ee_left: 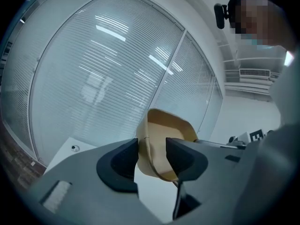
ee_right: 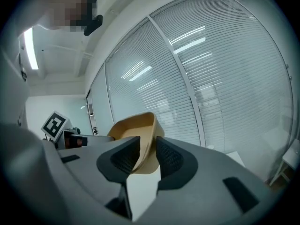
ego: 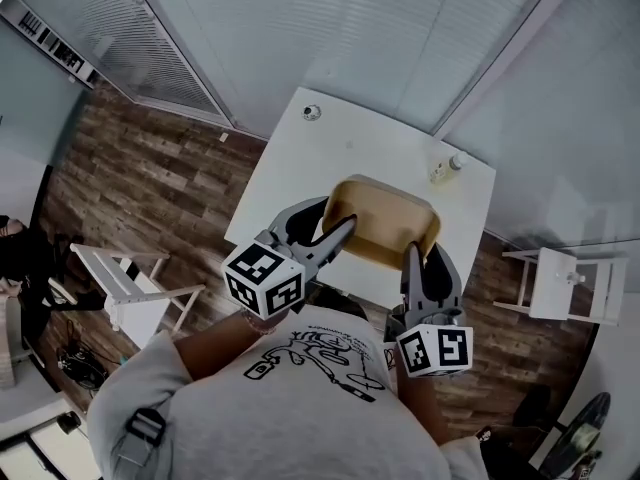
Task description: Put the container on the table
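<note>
A tan, empty container (ego: 385, 220) with rounded corners is held in the air over the near half of the white table (ego: 300, 168). My left gripper (ego: 338, 236) is shut on its left rim, and my right gripper (ego: 411, 258) is shut on its right rim. In the left gripper view the container (ee_left: 161, 144) stands tilted with its wall pinched by my left gripper (ee_left: 152, 157). The right gripper view shows the container (ee_right: 136, 135) clamped by my right gripper (ee_right: 147, 156), with blinds behind.
A small bottle (ego: 447, 166) stands near the table's far right edge and a small round object (ego: 312, 112) near its far left corner. White stools (ego: 125, 280) (ego: 562, 282) stand on the wood floor either side. Glass walls with blinds close the back.
</note>
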The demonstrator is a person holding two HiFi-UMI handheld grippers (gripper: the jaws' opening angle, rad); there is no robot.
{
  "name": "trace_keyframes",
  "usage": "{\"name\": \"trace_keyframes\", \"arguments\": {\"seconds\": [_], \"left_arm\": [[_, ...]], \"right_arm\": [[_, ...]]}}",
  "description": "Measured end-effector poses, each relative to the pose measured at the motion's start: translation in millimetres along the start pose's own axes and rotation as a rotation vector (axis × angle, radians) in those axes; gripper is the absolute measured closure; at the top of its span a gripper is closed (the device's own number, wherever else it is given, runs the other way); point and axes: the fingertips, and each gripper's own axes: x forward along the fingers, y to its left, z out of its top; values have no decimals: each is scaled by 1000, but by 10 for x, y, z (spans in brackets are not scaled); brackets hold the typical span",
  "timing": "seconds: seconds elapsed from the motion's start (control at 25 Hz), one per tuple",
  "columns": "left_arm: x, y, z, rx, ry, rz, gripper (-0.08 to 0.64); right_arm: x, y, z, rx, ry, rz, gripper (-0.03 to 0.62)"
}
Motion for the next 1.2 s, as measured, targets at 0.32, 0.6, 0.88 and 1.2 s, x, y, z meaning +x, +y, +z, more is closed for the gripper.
{"name": "trace_keyframes", "arguments": {"seconds": [0.32,0.6,0.88,1.2], "left_arm": [[534,-97,-28,-15,16,-30,379],[987,-77,42,-23,52,-67,379],[1019,167,280,-18,54,-107,380],[979,465,446,-18,57,-130,383]], "right_arm": [[89,-504,99,11,-12,-34,497],[270,-867,197,30,-8,-87,497],[526,-737,259,25,-11,-132,497],[806,-547,285,16,-19,-150,497]]}}
